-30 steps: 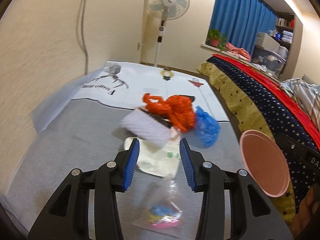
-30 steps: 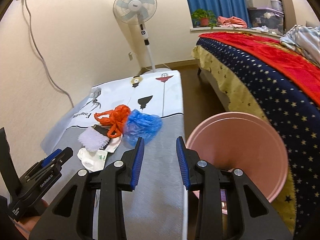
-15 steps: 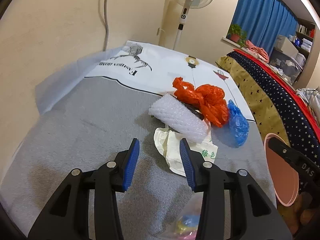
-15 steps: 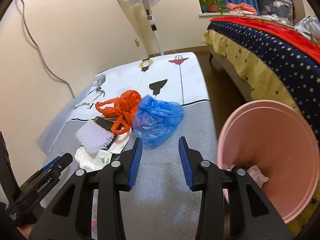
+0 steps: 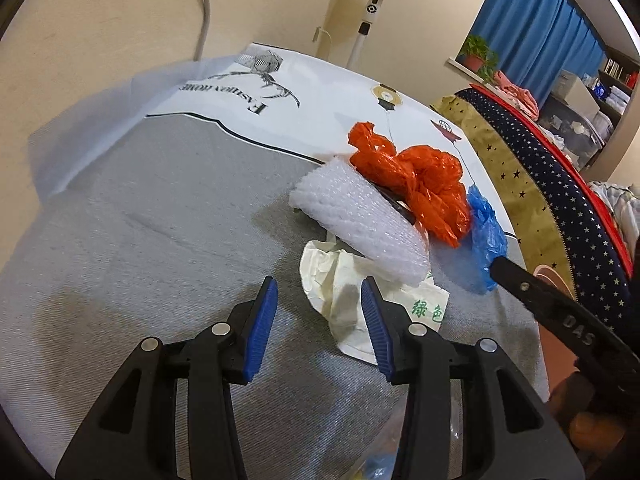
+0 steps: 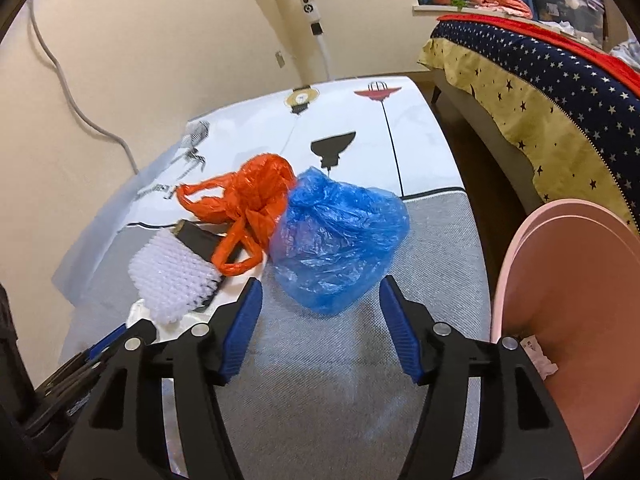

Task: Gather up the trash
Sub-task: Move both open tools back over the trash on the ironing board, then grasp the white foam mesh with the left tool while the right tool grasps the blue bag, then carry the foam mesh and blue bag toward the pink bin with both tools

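Note:
A heap of trash lies on the grey table cover [image 5: 140,220]: an orange plastic bag [image 5: 416,176] [image 6: 248,196], a blue plastic bag [image 5: 486,236] [image 6: 340,240], a white bubble-wrap roll [image 5: 360,224] [image 6: 172,280] and a crumpled white wrapper [image 5: 348,300] with green print. My left gripper [image 5: 318,292] is open, with the wrapper's near edge just ahead of its tips. The jaws of my right gripper [image 6: 320,292] are opening, and the blue bag's near edge reaches between the tips without touching the pads. A pink bin [image 6: 580,320] stands to the right.
A clear bag with coloured bits [image 5: 380,464] lies under the left gripper. Beyond the table's right edge stands a bed with a starred quilt [image 6: 540,92]. A standing fan [image 6: 308,0] and a wall cable [image 5: 204,8] are at the back. The pink bin holds some scraps.
Both grippers have come forward and down toward the heap. The right jaws have spread wider around the blue bag's near edge. The left jaws look the same.

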